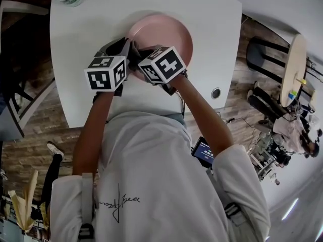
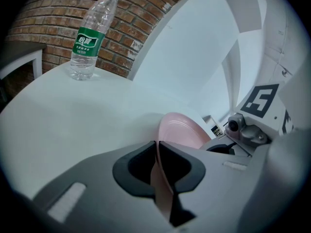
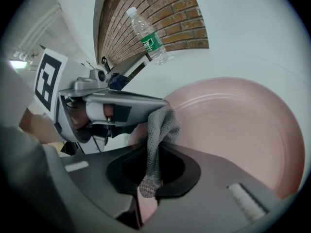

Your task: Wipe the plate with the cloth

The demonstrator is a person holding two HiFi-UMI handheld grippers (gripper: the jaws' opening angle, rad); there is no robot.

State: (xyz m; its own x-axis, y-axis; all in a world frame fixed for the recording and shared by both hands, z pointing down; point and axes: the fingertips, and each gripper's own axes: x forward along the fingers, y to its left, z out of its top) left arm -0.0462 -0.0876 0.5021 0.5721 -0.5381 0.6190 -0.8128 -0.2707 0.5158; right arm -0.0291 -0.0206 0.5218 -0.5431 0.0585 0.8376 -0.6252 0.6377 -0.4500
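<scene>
Plate (image 1: 166, 32) is pink, round, smooth and glossy, with a shallow raised rim. It sits on the white tabletop (image 1: 212, 14), toward the middle-far part, just ahead of both grippers. Can't tell whether its near edge is lifted off the tabletop.

Clear plastic bottle (image 2: 90, 35) with a green label and white cap stands upright at the far left corner of the tabletop, well apart from the plate. Can't make out how full it is. A brick wall (image 2: 146, 13) is behind it.

Left gripper (image 2: 159, 149): jaws clenched on the plate's near-left rim, and the thin pink edge runs straight down between the pads.

Right gripper (image 3: 154, 154): jaws grasping the cloth (image 3: 160, 127), a grey knit-textured rag, bunched up. One end pokes up past the jaws at the plate's near-left edge, right by the left gripper's jaw, and the other end hangs down behind the pads.

Pose, seen in the head view: both forearms reach forward from the person's white shirt (image 1: 151, 175). The grippers are side by side, their marker cubes nearly touching over the plate's near edge, with the right one angled in toward the left.
</scene>
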